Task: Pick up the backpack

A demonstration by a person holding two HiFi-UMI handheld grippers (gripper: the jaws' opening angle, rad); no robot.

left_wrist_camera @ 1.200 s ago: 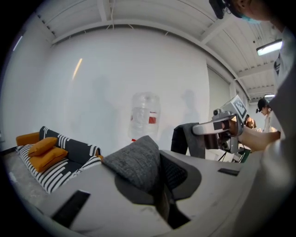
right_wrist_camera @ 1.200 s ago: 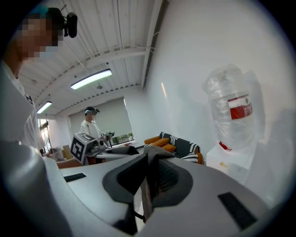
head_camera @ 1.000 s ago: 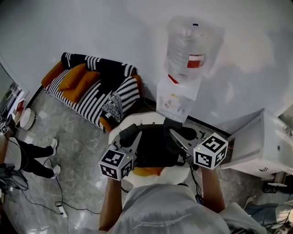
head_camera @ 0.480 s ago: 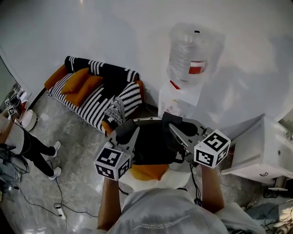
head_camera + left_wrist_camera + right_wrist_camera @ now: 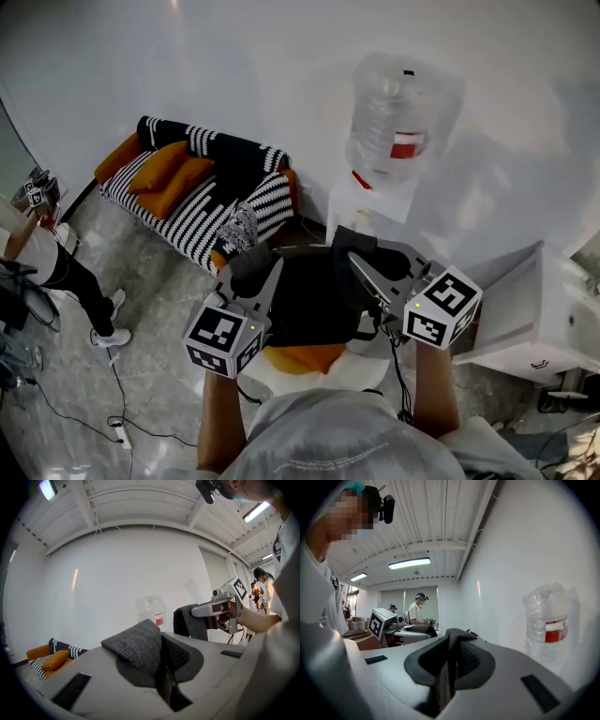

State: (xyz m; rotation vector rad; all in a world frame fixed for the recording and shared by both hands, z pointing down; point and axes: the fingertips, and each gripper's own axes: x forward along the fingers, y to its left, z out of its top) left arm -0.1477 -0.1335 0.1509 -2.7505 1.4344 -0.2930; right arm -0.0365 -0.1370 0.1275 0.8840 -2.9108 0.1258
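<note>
A white wall [image 5: 234, 75] and a glossy grey floor [image 5: 159, 309] frame a striped sofa [image 5: 202, 202] and a water bottle [image 5: 403, 117] on its dispenser. Both forearms [image 5: 217, 412] reach forward side by side, roughly level. The black backpack [image 5: 314, 300] hangs between them above a white seat [image 5: 323, 373], stretched side to side. The left gripper [image 5: 251, 272] is clamped on grey backpack fabric, and the right gripper [image 5: 364, 262] on a dark fold of it.

Count: 1 backpack [image 5: 314, 298]; 2 tools: left tool [image 5: 251, 272], right tool [image 5: 364, 265]; 1 water bottle [image 5: 403, 117]; 1 dispenser [image 5: 370, 202]; 1 striped sofa [image 5: 202, 206]; 1 bystander [image 5: 42, 258].
</note>
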